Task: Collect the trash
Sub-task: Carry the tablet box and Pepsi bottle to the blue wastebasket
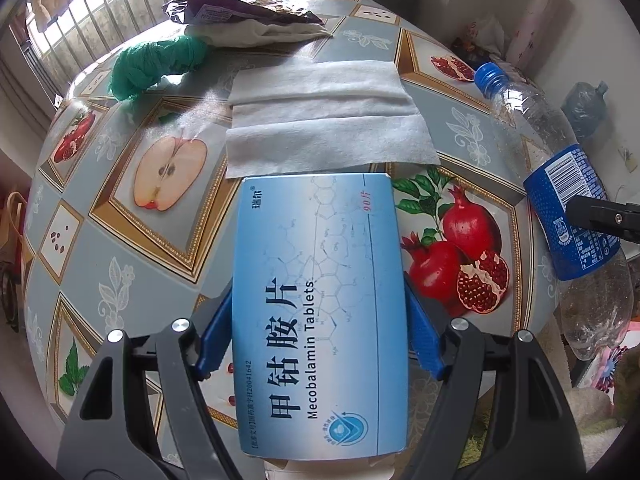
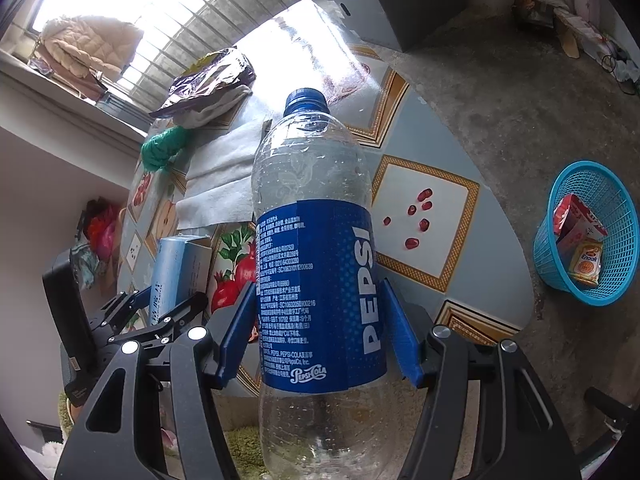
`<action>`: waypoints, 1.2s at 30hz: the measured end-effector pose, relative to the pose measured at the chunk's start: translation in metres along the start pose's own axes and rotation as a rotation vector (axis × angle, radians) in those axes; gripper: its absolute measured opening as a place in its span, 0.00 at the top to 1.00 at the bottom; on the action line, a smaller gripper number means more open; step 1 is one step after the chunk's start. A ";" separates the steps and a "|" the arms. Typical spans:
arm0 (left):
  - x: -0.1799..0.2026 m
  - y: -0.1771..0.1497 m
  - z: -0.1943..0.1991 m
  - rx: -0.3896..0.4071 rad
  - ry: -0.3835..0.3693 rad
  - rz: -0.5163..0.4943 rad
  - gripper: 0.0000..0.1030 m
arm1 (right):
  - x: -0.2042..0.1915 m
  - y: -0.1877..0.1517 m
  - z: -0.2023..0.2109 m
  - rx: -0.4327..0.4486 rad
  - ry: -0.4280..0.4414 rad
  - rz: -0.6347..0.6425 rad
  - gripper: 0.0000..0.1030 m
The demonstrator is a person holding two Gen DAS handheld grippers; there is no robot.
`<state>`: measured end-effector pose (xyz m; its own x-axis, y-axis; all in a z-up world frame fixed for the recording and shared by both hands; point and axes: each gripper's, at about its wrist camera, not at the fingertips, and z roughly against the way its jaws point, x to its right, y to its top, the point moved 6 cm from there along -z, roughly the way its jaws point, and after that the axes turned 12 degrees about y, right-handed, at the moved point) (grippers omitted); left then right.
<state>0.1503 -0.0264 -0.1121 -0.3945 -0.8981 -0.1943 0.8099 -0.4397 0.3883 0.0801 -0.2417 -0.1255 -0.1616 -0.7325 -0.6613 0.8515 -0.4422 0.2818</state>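
Observation:
My left gripper [image 1: 320, 336] is shut on a blue Mecobalamin tablet box [image 1: 320, 300] and holds it above the round table [image 1: 120, 280]. The box also shows in the right wrist view [image 2: 176, 272]. My right gripper [image 2: 320, 336] is shut on an empty Pepsi bottle [image 2: 316, 260] with a blue cap, held over the table's right edge; the bottle also shows in the left wrist view [image 1: 560, 184]. A white tissue sheet [image 1: 328, 116], a crumpled green bag [image 1: 156, 64] and a purple foil wrapper [image 1: 240, 12] on a white cloth lie on the table.
A blue mesh basket [image 2: 612, 280] stands on the concrete floor at the right, holding a red carton and a yellow snack packet. A grey box [image 2: 380, 4] stands beyond the table. A barred window is at the far left.

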 end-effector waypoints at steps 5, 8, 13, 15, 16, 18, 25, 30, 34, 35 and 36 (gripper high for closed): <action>0.001 0.002 -0.001 0.005 0.004 -0.002 0.34 | 0.001 0.002 -0.004 -0.006 -0.003 0.001 0.41; 0.001 0.004 -0.002 0.008 0.004 0.001 0.35 | 0.001 0.002 -0.005 -0.007 -0.007 0.004 0.41; -0.001 0.006 0.000 0.018 0.005 0.008 0.35 | 0.003 0.003 -0.003 0.009 -0.004 0.000 0.42; -0.002 0.007 0.001 0.024 0.005 0.012 0.35 | 0.004 0.004 -0.001 0.020 0.001 -0.002 0.43; -0.003 0.007 0.002 0.028 0.006 0.014 0.35 | 0.004 0.005 0.001 0.027 0.005 -0.003 0.43; -0.004 0.007 0.005 0.035 0.006 0.018 0.35 | 0.003 0.006 0.003 0.036 0.016 -0.004 0.44; -0.008 0.013 0.025 0.086 -0.009 0.032 0.35 | -0.001 0.007 0.014 0.065 0.066 -0.003 0.44; -0.006 0.023 0.053 0.150 -0.039 0.031 0.35 | -0.004 0.010 0.032 0.112 0.098 0.002 0.44; 0.004 0.036 0.075 0.202 -0.075 0.014 0.35 | -0.001 0.012 0.055 0.169 0.124 -0.009 0.45; 0.009 0.041 0.081 0.219 -0.081 0.003 0.35 | 0.001 0.012 0.062 0.184 0.127 -0.014 0.45; 0.016 0.046 0.084 0.232 -0.086 -0.008 0.35 | 0.004 0.012 0.069 0.200 0.131 -0.020 0.45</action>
<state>0.1452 -0.0612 -0.0213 -0.4445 -0.8871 -0.1246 0.6887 -0.4274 0.5857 0.0555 -0.2851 -0.0768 -0.1007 -0.6551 -0.7488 0.7306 -0.5595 0.3913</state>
